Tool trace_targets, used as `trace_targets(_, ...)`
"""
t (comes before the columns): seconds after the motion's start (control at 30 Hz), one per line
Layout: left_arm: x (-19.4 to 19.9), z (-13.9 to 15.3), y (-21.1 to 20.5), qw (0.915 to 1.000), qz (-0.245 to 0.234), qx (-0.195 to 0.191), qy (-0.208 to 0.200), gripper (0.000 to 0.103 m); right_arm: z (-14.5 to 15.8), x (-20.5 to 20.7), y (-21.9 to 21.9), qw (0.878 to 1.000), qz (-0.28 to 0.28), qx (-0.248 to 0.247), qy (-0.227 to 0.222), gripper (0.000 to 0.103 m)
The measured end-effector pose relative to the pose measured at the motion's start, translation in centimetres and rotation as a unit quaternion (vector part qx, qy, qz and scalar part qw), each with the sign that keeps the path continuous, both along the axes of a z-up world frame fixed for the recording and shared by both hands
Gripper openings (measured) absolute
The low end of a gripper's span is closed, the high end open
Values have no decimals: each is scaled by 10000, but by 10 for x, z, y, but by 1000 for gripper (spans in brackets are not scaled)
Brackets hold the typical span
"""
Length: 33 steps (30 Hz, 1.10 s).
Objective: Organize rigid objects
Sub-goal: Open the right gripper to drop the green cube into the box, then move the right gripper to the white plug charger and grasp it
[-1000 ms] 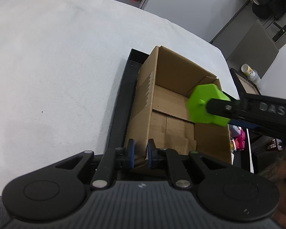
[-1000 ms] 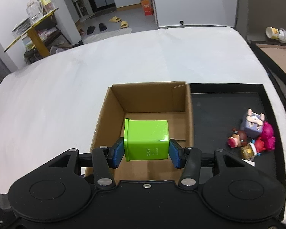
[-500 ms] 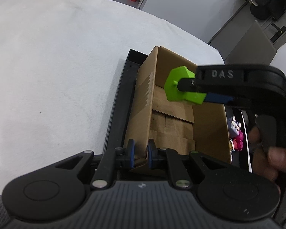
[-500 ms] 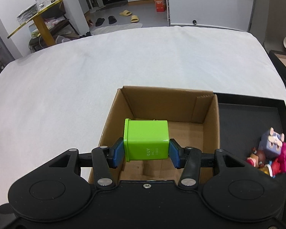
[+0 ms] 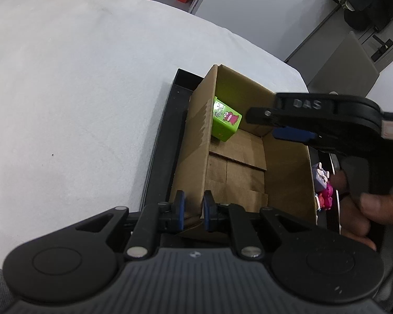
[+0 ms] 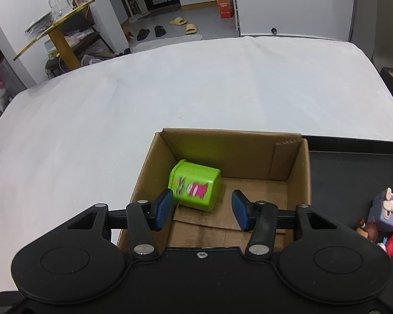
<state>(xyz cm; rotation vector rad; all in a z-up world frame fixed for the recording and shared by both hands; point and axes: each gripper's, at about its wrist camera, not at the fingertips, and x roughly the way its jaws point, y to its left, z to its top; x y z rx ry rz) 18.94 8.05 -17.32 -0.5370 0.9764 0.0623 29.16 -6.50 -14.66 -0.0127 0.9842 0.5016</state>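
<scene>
Green plastic tin [image 6: 195, 189], squarish with a pink cartoon print on one face, lies tipped on its side inside the open brown cardboard box [image 6: 297, 178], in the far corner against the wall on our left as the right wrist view shows it. Its print is blurred there, so it may not be at rest. Our right gripper [image 6: 201, 209] hangs over the box with its blue pads [image 6: 163, 208] spread apart and nothing between them; the tin sits just ahead of them and a little left, its long axis running roughly across the line of the fingers.

Our left gripper [image 5: 194, 209] has its pads close together on the near wall of the box, pinching the cardboard edge and, as we judge it, steadying the box. In the left wrist view the tin [image 5: 225, 123] leans against the far part of that same wall, and apart from it only the folded bottom flaps show.

The box stands in a shallow black tray [image 6: 353, 167] on the white tablecloth [image 6: 170, 91]. Beside the box, in the tray's open part, a small heap of toy figures [image 6: 385, 219] waits: a lilac block-shaped animal, a pink one and a few smaller pieces, all touching.

We judge that the next move turns on that heap. It lies to the right of the box, on our right gripper's side and well apart from the left one, so the free right gripper is the nearer one to swing over and pick from it.
</scene>
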Motion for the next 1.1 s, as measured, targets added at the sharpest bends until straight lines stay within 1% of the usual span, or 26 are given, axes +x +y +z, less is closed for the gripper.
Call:
trace_targets(0.1,0,1,-1,10000,-8,23,-4,13,6,-7,-10,10000,7,-1,21,50)
trace_targets(0.27,-1,1,1,10000,33,-10,15,13,18,-14,-24,10000,-4,11,-16,55)
trace_targets(0.4,0,3,-2,10000,-5,65,4,13,26,-18,-36,10000,-8,-38,-85,62)
trace_targets(0.47,0,3,-2,10000,19,67,8,13,30,-19,-45,9999,-50,-45,-99,64)
trace_targets(0.6,-1,3,-1,10000,67,47,27,13,35,-23,-68,9996,-236,-29,-146,73)
trace_targets(0.93,0,6,-8,9997,52,222,67,13,25,-27,-118,9975,-692,-78,-86,73)
trace_targets(1.1,1,7,-11,9996,67,271,69,13,13,-25,-142,9954,-951,-97,54,73)
